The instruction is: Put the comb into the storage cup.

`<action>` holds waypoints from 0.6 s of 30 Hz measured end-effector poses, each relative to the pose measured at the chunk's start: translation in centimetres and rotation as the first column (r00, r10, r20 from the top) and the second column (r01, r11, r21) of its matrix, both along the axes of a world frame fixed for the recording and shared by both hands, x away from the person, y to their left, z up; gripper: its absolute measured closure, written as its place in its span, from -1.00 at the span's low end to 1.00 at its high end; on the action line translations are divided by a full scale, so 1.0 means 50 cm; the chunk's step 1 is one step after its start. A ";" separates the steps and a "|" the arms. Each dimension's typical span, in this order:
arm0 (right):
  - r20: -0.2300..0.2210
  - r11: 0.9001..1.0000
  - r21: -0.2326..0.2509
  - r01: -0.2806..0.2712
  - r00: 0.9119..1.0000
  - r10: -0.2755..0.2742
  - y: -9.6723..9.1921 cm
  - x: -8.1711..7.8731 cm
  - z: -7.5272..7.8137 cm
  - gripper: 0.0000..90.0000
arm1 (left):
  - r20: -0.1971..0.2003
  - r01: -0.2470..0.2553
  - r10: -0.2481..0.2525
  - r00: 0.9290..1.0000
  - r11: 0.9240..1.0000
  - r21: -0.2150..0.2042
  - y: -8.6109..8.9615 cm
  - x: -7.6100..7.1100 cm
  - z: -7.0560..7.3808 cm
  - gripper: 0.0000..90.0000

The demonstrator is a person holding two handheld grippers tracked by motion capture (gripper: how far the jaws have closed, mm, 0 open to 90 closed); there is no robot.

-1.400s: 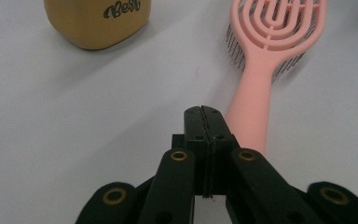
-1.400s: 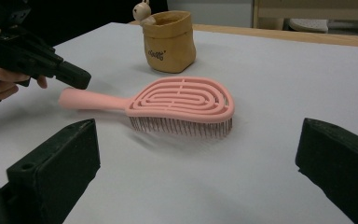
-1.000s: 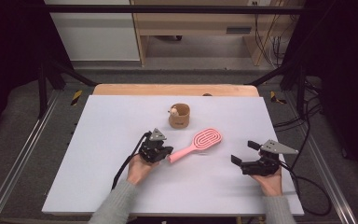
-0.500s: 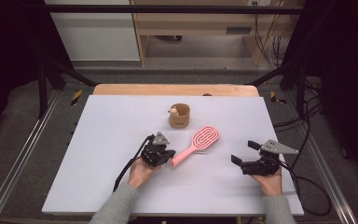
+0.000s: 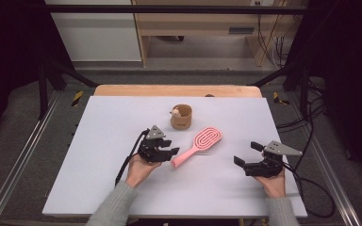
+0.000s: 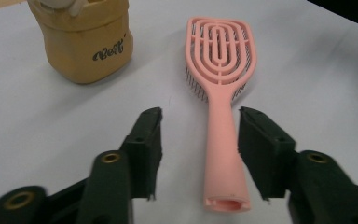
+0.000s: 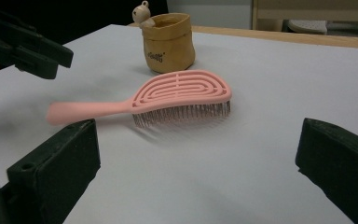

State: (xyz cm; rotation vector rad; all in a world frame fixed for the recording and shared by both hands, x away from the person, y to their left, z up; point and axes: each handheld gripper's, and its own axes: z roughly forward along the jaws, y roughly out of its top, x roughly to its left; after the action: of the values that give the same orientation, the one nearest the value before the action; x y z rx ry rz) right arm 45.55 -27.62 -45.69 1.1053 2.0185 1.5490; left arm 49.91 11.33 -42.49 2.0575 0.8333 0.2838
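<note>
The left hand-held gripper (image 6: 198, 140) has just been opening, its jaws now straddling the brush (image 6: 221, 112) handle without pressing it (brush flat on the table (image 5: 99, 155)). Right hand-held gripper (image 5: 246, 156) waits wide open, empty.

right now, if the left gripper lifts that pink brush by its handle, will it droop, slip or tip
The pink brush looks like rigid moulded plastic, so probably no droop. Its smooth, tapered handle may slide between the left gripper pads. The wide slotted head could pull that end down, though it seems light.
</note>
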 end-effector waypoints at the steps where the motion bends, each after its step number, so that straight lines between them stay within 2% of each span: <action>1: 0.000 1.000 0.000 0.000 1.000 0.000 0.000 0.000 0.000 -0.99 | 0.012 -0.006 0.006 1.000 1.000 0.009 -0.003 -0.003 0.005 -0.14; 2: 0.000 1.000 0.000 0.000 1.000 0.000 0.000 0.000 0.000 -0.99 | 0.012 -0.006 0.006 1.000 1.000 0.009 -0.003 -0.003 0.005 -0.23; 3: 0.000 1.000 0.000 0.000 1.000 0.000 0.000 0.000 0.000 -0.99 | 0.029 -0.014 0.014 0.999 1.000 0.006 -0.006 -0.006 0.008 -0.36; 9: 0.000 1.000 0.000 0.000 1.000 0.000 0.000 0.000 0.000 -0.99 | 0.027 -0.021 0.020 0.999 1.000 0.019 -0.016 -0.006 0.013 -0.89; 15: 0.002 1.000 -0.001 0.000 1.000 0.000 0.000 0.000 0.000 -0.99 | 0.021 -0.017 0.016 1.000 0.999 0.036 -0.026 -0.002 0.012 -1.00; 18: 0.000 1.000 -0.001 -0.001 1.000 0.001 0.000 0.000 0.000 -0.99 | 0.018 -0.010 0.009 1.000 0.999 0.031 -0.031 -0.001 0.012 -1.00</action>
State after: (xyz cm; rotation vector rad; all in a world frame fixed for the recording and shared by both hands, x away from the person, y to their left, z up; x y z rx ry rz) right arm 45.55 -27.63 -45.68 1.1038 2.0194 1.5485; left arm 49.88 9.79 -41.87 2.0779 0.8328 0.3217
